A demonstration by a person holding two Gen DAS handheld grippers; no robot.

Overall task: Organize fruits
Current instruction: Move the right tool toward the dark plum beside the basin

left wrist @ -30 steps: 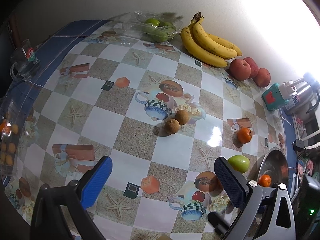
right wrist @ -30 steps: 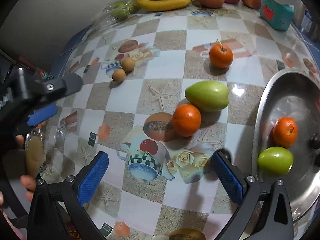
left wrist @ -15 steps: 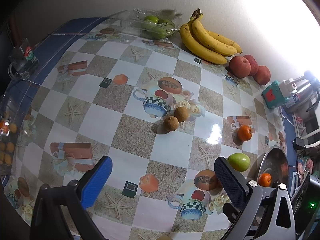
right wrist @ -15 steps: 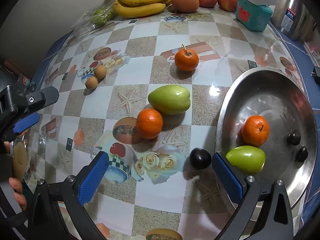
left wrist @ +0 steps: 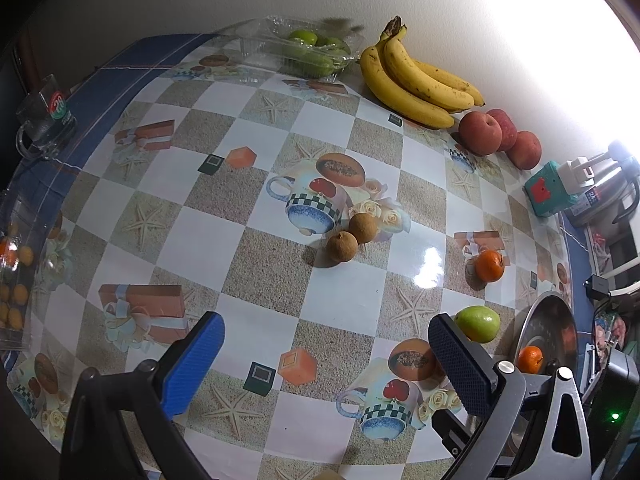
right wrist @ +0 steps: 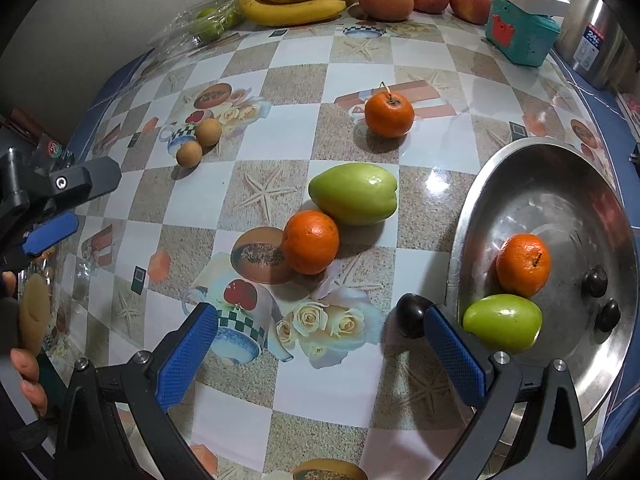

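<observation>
- The green mango lies on its side on the worktop, long axis running roughly left to right in the right wrist view, its narrower end toward the left and the blunt, lobed end toward the steel bowl. Its skin is smooth, pale green and glossy.
- An orange touches the mango's lower left side; it is round with dimpled skin.
- A second orange, with a short stem standing up, sits apart, farther toward the wall.
- Inside the bowl lie another orange and a second green mango, touching each other, the mango's long axis again about left to right; two small dark fruits rest beside them.
- A dark plum sits on the worktop just outside the bowl's rim, next to the right gripper's right finger.
- Two small brown round fruits sit together mid-worktop.
- Bananas and three red apples line the wall.
- Right gripper: jaws spread wide, holding nothing.
- Left gripper: jaws likewise released, above bare worktop.
</observation>
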